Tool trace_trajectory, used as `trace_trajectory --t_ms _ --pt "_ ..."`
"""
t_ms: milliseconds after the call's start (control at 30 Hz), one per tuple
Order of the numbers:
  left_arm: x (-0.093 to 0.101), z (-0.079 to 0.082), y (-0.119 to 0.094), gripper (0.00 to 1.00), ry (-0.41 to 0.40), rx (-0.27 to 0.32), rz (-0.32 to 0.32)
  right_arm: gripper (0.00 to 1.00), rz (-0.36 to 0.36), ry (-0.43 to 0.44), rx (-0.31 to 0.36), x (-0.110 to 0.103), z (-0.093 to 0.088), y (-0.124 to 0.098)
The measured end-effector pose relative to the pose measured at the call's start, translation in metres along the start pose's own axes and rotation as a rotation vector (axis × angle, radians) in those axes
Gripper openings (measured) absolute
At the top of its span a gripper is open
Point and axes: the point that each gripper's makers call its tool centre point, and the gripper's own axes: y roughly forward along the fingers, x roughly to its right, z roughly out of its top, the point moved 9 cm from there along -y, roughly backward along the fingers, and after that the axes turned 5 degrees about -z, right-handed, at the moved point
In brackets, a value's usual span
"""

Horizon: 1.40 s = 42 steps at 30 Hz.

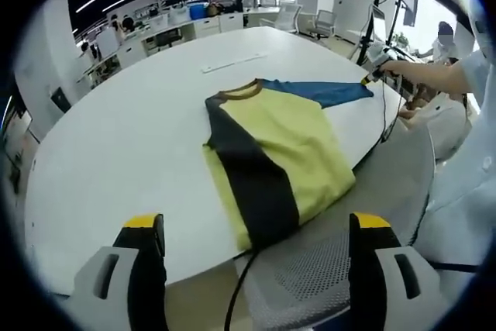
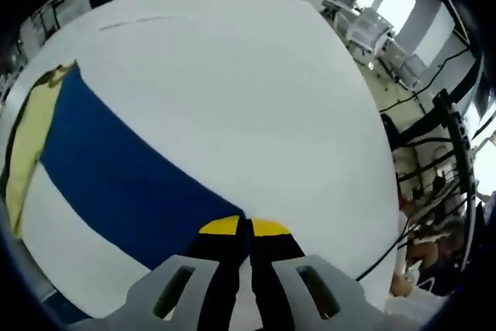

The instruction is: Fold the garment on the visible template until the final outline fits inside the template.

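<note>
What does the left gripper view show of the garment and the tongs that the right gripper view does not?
Left gripper view alone: the garment's yellow body, its dark side panel, the brown collar, a mesh chair, and the left tongs, jaws wide apart, holding nothing.

Right gripper view alone: the right tongs up close, jaws shut on the sleeve's end.

Both: the blue sleeve stretched out flat, the white table, the office behind.

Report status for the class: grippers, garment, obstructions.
Left gripper open, hovering off the table edge. Right gripper shut on blue sleeve, pulled out sideways. Garment lies partly folded. Cable near the sleeve.
</note>
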Motion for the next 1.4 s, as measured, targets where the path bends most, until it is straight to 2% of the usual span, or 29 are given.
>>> trace_trajectory --t_ms 267,400,900,1033,1267,1400 --pt "0.007 -0.001 -0.001 0.96 -0.009 -0.006 0.008 0.06 -0.014 0.010 0.005 0.001 -0.001 -0.002" --pt "0.009 0.001 0.000 0.96 -0.006 0.001 0.005 0.09 -0.034 -0.044 0.032 0.002 -0.003 -0.005" --pt "0.011 0.004 -0.001 0.95 0.020 0.018 -0.008 0.21 -0.019 -0.071 0.114 0.003 0.001 -0.014" --pt "0.011 0.004 -0.002 0.95 0.022 0.020 -0.010 0.25 -0.036 -0.077 0.131 0.003 0.001 -0.018" --pt "0.010 0.003 -0.003 0.95 0.020 0.033 -0.011 0.28 -0.006 -0.092 0.160 -0.008 0.000 -0.031" --pt "0.009 0.003 -0.003 0.95 0.026 0.038 -0.016 0.30 0.021 -0.109 0.179 -0.014 0.006 -0.036"
